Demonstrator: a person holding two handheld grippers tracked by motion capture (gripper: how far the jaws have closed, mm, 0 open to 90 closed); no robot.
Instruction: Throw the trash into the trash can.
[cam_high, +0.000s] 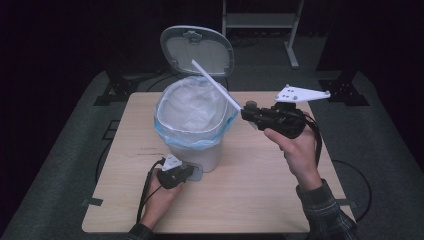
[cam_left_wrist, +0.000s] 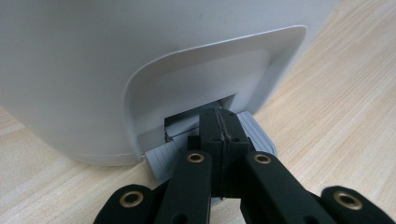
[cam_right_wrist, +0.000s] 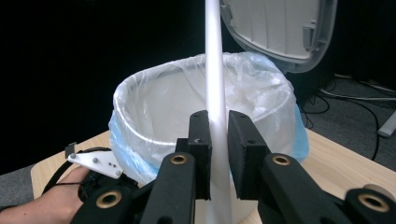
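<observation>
A: Was any writing seen, and what was held in the bin (cam_high: 192, 142)?

B: No writing could be read. A clear liner (cam_high: 192, 107) was fitted inside; its lid (cam_high: 196, 49) was raised.

A: And the fingers?

B: The right gripper (cam_right_wrist: 218, 140) was clamped on a white strip (cam_high: 216, 84) over the rim. The left gripper (cam_left_wrist: 219, 135) was pressed shut on the pedal (cam_left_wrist: 257, 130), at the counter (cam_high: 240, 200).

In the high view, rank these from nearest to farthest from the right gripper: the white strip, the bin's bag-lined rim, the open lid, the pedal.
1. white strip: clamped in the right gripper, slanting up over the bin.
2. bag-lined rim: just to its left.
3 and 4. open lid, raised behind the bin, and pedal, at the bin's front foot under the left gripper: too close to call.
</observation>
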